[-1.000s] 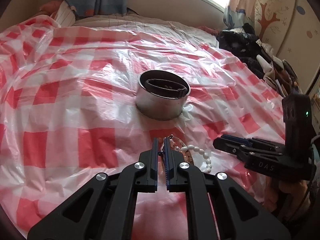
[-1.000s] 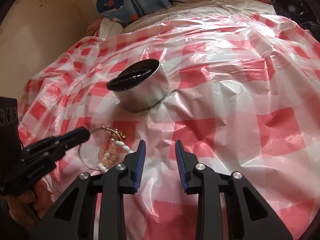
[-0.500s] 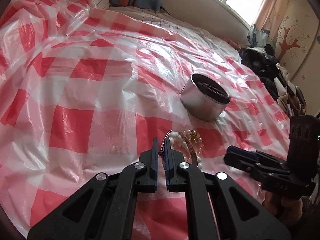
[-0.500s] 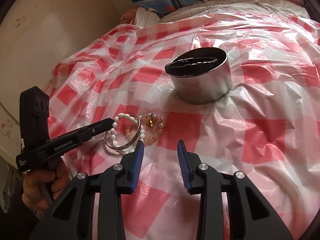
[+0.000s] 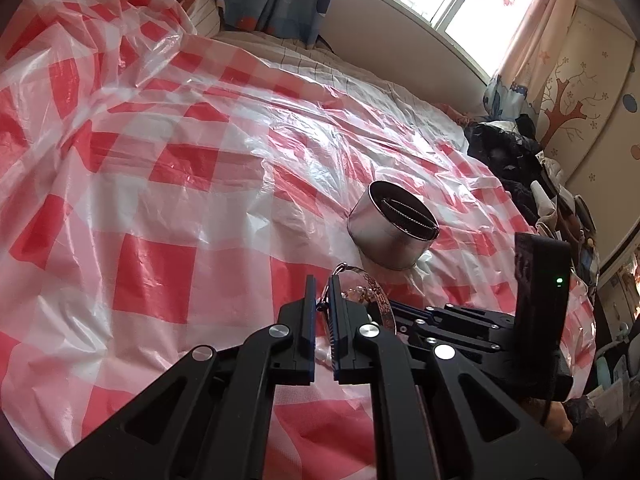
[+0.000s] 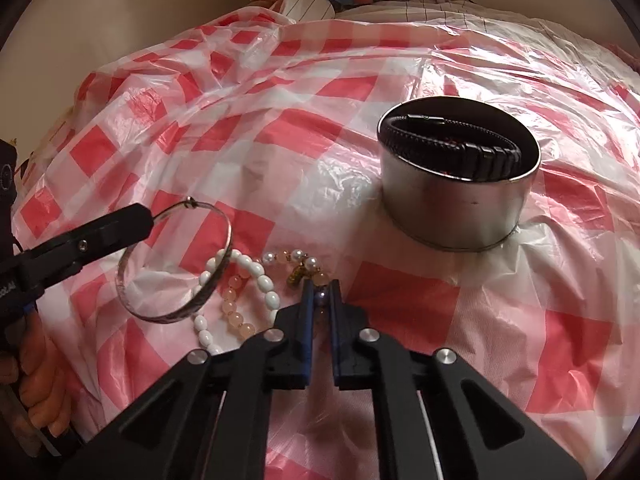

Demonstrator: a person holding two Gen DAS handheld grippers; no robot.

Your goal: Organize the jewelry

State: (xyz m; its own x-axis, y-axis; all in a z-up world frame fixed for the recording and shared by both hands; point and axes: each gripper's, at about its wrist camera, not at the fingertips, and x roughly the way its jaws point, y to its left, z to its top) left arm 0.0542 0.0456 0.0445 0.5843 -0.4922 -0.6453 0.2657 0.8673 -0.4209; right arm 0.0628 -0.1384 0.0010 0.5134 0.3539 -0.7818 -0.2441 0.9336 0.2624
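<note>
Landmark is the round shiny metal tin (image 6: pixel 456 204), straight-walled and open-topped, sitting on the crinkly red-and-white checked plastic sheet (image 6: pixel 440 320). A black braided leather bracelet (image 6: pixel 448 144) lies curled inside it, against the rim.

All loose jewelry is on the sheet just in front of the tin, on my side. The thin silver metal bangle (image 6: pixel 176 268) is a smooth hoop tilted up off the sheet. My left gripper (image 6: pixel 150 216) has it pinched at the top edge, fingers almost together on the band. In the left wrist view the same gripper (image 5: pixel 322 300) points down at a slant with the bangle (image 5: pixel 360 280) nipped between its blue pads. Under the bangle's lower edge is the white oval-bead bracelet (image 6: pixel 256 276), and tangled with that the peach round-bead bracelet with pearls and a small gold charm (image 6: pixel 236 312).

My right gripper (image 6: pixel 321 292) is angled steeply down at that peach strand. Its jaws have just been closing and now stand narrow, with one bead of the strand between the tips. A hand (image 6: pixel 36 380) wraps the left gripper's handle, at the left edge of the right wrist view.
</note>
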